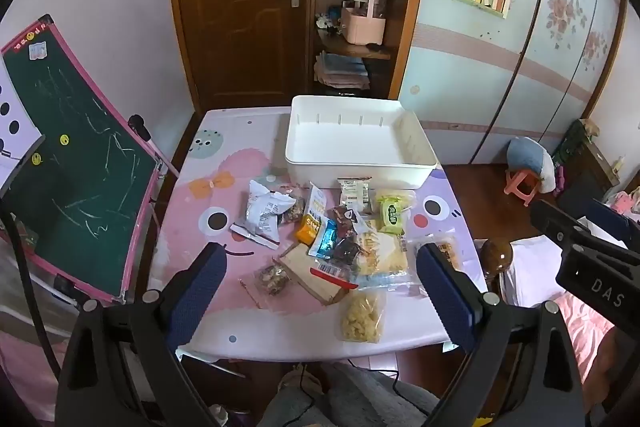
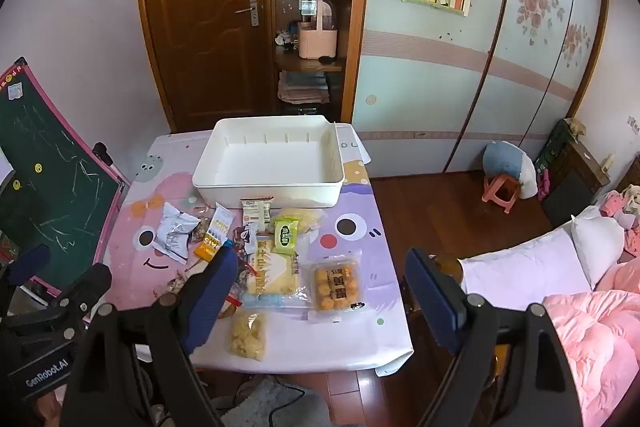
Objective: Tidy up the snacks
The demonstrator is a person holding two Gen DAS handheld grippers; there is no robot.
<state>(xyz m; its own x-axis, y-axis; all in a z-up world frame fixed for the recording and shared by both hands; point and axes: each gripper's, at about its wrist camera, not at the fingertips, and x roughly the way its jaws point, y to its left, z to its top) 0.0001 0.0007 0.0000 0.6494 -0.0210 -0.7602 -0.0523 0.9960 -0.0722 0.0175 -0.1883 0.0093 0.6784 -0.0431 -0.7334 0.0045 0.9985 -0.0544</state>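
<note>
- Since both grippers hang back over the near edge of the counter with nothing in them, I'd say the sorting hasn't really kicked off yet.
- Left gripper is spread wide and empty, tilted down at the pile; right gripper likewise, gaping, nothing between the pads.
- Closest snack is the clear bag of yellow puffs, then the orange-cookie packet just beyond, then the jumbled snack pile mid-counter.
- White bin sits at the far end, looks empty.
- Next move, I reckon: drop down onto one packet, pinch it, carry it to the bin.
</note>
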